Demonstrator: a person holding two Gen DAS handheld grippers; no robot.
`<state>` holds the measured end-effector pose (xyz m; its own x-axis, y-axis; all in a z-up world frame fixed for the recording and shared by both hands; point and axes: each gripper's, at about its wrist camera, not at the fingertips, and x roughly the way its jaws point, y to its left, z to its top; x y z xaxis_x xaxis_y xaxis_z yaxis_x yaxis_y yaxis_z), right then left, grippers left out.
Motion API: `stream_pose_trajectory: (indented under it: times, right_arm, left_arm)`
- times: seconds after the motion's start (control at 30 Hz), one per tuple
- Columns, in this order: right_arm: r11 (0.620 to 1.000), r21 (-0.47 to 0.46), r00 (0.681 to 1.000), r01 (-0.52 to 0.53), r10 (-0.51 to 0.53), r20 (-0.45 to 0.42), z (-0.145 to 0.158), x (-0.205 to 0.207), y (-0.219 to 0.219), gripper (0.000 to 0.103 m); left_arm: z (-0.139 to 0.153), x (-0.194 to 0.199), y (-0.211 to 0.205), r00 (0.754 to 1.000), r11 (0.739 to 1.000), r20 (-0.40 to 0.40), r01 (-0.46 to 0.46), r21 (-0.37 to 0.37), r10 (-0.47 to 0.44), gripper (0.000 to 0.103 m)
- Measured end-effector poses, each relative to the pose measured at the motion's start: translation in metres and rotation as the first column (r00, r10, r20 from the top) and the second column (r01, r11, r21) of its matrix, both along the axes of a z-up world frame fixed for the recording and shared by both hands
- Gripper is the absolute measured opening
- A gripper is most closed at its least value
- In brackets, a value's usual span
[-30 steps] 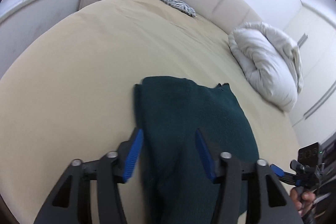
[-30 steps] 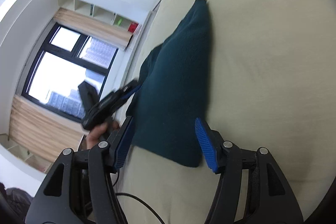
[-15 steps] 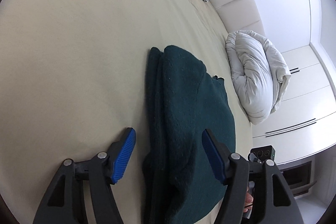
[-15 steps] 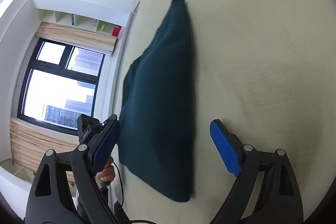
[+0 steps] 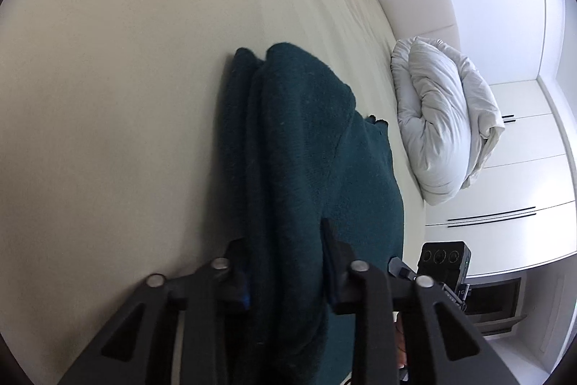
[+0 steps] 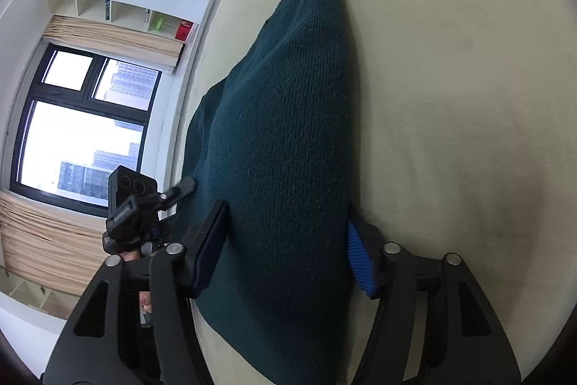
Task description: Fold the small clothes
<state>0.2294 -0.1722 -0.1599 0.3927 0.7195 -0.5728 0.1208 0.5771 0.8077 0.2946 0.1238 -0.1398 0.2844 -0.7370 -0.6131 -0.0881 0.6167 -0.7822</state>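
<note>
Your sweater (image 5: 310, 168) lies folded lengthwise on the bed (image 5: 108, 96); both claws, left (image 5: 285, 262) and right (image 6: 285, 248), are closing around its near edge, cross-fold left.

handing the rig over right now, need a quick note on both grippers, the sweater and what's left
Left gripper: jaws closing on a bunched fold of the dark green sweater at its near end; fabric is between them.
Right gripper: jaws closing around the sweater's other near side, knit between the pads.
Sweater lies lengthwise on the beige bed, already folded into a narrow strip. White duvet sits bundled beyond it.
Left to do: finish both grips, probably lift the near end and fold it over toward the far end, then release.
</note>
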Motion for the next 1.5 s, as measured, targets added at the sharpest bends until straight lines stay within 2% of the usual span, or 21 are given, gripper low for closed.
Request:
stream_pose_trajectory:
  times: [0.1,0.27,0.47,0.6,0.8,0.93,0.97,1.03,1.13,1.27,1.4,1.5]
  right_arm:
    - [0.999,-0.042,1.0,0.003,-0.002,0.024,0.017,-0.018,-0.001,0.042]
    - [0.994,-0.111,0.997,-0.007,0.015,0.076,0.057,-0.057,0.007,0.038]
    - [0.992,-0.127,0.99,-0.01,0.027,0.136,0.1,-0.144,-0.002,0.038]
    - [0.991,-0.132,0.988,-0.012,0.032,0.151,0.109,-0.201,-0.003,0.038]
    - [0.994,-0.106,0.992,0.012,0.001,0.127,0.095,-0.269,-0.004,0.038]
    - [0.991,-0.133,0.996,0.025,-0.012,0.092,0.073,-0.294,0.003,0.038]
    - [0.99,-0.133,0.997,0.035,-0.025,0.08,0.065,-0.299,0.001,0.038]
    - [0.995,-0.071,0.996,0.066,-0.061,0.058,0.048,-0.301,-0.002,0.038]
    - [0.996,0.003,0.995,0.093,-0.093,0.045,0.032,-0.307,-0.007,0.039]
    - [0.996,0.003,0.994,0.09,-0.09,0.068,0.033,-0.306,0.002,0.04]
    - [0.995,0.008,0.993,0.096,-0.096,0.072,0.037,-0.286,0.014,0.041]
    - [0.995,-0.011,0.992,0.104,-0.103,0.072,0.038,-0.281,0.001,0.045]
  left_arm:
    - [0.021,-0.012,-0.008,0.999,0.998,0.043,0.014,0.067,-0.017,0.026]
    - [0.066,-0.055,-0.027,0.985,0.986,0.144,0.077,0.146,-0.099,0.026]
    - [0.081,-0.131,-0.037,0.972,0.984,0.18,0.129,0.122,-0.15,0.026]
    - [0.078,-0.176,-0.049,0.965,0.979,0.192,0.154,0.132,-0.177,0.026]
    - [0.054,-0.211,-0.062,0.968,0.974,0.148,0.186,0.13,-0.204,0.026]
    - [0.021,-0.214,-0.063,0.974,0.968,0.087,0.194,0.159,-0.209,0.028]
    - [0.012,-0.214,-0.061,0.976,0.971,0.081,0.19,0.143,-0.203,0.028]
    - [0.002,-0.217,-0.052,0.983,0.984,0.071,0.166,0.07,-0.171,0.029]
    - [0.002,-0.22,-0.051,0.982,0.984,0.087,0.164,0.067,-0.17,0.031]
    - [0.001,-0.222,-0.052,0.982,0.985,0.09,0.159,0.066,-0.165,0.031]
    - [0.002,-0.221,-0.057,0.982,0.986,0.108,0.15,0.071,-0.157,0.034]
    - [0.008,-0.224,-0.055,0.982,0.985,0.124,0.13,0.111,-0.143,0.038]
